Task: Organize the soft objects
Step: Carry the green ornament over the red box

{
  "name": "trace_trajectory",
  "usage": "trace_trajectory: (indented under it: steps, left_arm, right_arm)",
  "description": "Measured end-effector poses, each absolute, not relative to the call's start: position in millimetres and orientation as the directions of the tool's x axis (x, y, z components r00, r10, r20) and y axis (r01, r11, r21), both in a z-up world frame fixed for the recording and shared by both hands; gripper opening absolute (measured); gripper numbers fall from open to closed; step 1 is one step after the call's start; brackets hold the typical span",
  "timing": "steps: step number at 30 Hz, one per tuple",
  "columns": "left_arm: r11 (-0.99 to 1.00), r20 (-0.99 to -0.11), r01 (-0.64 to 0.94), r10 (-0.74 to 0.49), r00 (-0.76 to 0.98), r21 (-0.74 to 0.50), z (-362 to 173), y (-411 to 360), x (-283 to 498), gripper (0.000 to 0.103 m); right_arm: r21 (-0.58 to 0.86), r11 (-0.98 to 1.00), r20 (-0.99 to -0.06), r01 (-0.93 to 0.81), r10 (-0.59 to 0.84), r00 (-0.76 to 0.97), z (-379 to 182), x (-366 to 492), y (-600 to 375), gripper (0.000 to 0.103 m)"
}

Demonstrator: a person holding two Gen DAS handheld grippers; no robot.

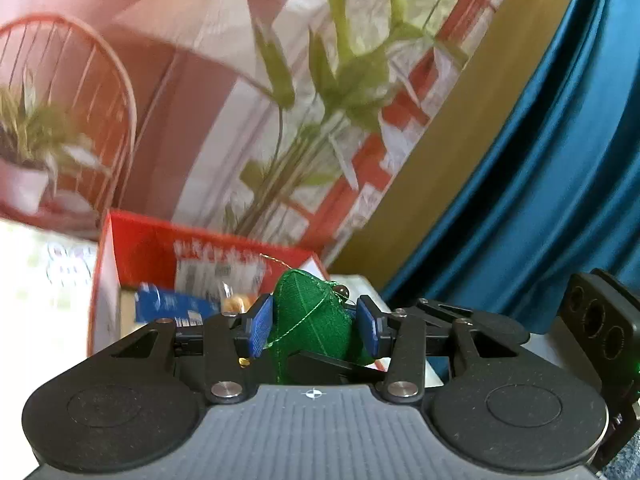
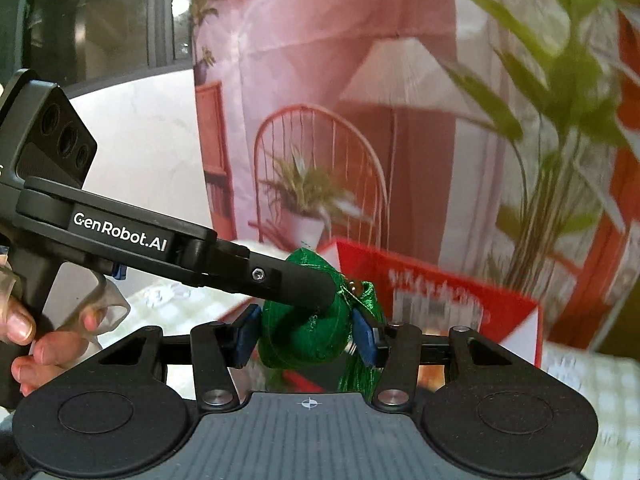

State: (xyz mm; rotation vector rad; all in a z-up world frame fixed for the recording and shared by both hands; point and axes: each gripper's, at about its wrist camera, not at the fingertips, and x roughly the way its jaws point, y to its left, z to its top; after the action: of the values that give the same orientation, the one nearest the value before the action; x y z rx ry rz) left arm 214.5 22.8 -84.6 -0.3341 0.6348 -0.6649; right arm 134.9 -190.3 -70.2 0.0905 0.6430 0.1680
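- Green pouch (image 1: 316, 320): I have it pinched in my left tool (image 1: 314, 322).
- My right tool (image 2: 306, 330) pinches it too.
- Red box (image 1: 160, 256) at ten o'clock beyond.

Bright even light, blurred backgrounds, fisheye-bent edges.

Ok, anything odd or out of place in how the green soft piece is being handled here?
One thing: both grippers clamp the same green stuffed ornament at once. The left gripper and right gripper each squeeze it between blue pads, in mid-air in front of the red box. Nothing looks torn or spilled.
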Motion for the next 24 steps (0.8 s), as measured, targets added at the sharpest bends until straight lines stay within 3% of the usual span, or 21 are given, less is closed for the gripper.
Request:
trace_trajectory:
  steps: [11,24]
  left_arm:
    - [0.767,-0.406,0.472,-0.635,0.658,-0.434,-63.7,25.0,262.9,0.047]
    - [0.82,-0.518,0.373,-0.566,0.642,-0.434,-110.0,36.1,314.1,0.047]
  right_arm:
    - [0.116,0.982,-0.53,-0.148,0.187,0.827,-50.7,193.7,-201.1,0.046]
    - [0.091,0.982,-0.606,-0.163,0.184,0.774,-104.3,258.2,-206.8,0.046]
